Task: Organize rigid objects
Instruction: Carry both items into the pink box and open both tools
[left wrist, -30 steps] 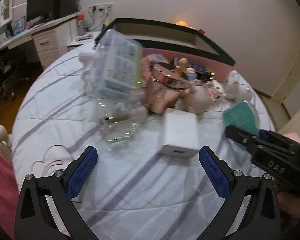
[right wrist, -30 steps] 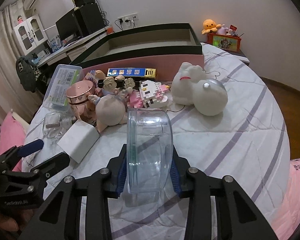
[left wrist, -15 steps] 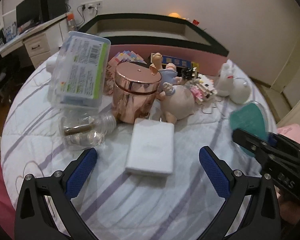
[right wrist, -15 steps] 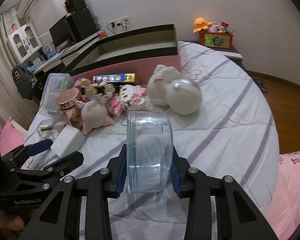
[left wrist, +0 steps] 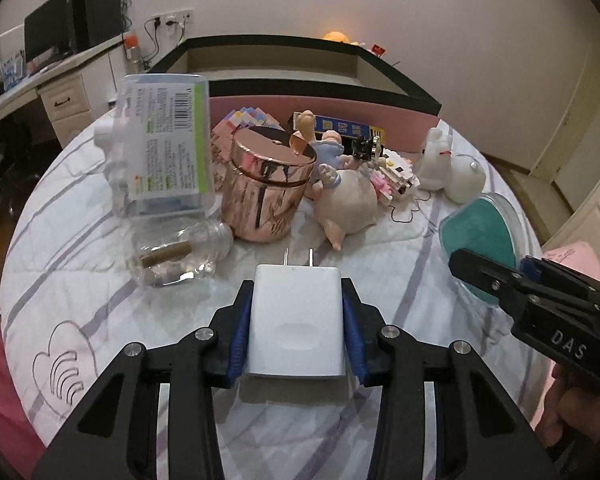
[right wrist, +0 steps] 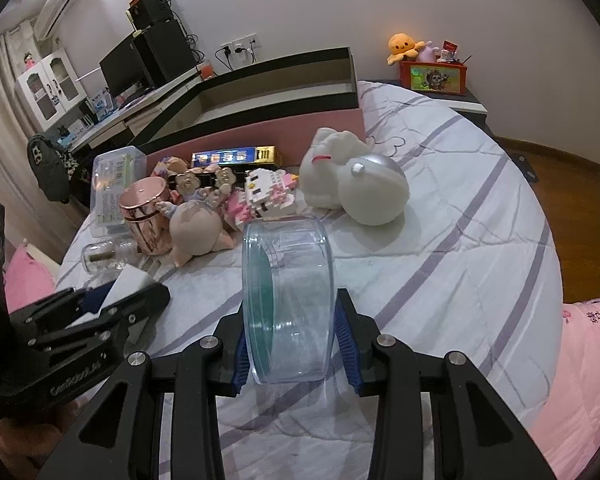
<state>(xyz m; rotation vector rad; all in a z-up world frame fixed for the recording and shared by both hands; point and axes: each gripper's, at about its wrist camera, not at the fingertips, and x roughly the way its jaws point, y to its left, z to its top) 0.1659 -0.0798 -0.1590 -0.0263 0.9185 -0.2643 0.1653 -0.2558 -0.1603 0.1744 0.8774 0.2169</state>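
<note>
Bed (left wrist: 380, 264) with striped white quilt carries the clutter. Left wrist view: left gripper (left wrist: 297, 322) jaws clamp the white charger (left wrist: 296, 320) by its flat sides, prongs forward (a firm hold, I judge), near the rose-gold canister (left wrist: 266, 190).

Right wrist view: right gripper (right wrist: 290, 334) jaws grip the clear round container (right wrist: 288, 304) on edge, above the quilt, likely for carrying.

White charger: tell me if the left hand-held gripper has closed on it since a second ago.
Yes. The left hand-held gripper advanced toward the rose-gold canister and now clamps the white charger.
</note>
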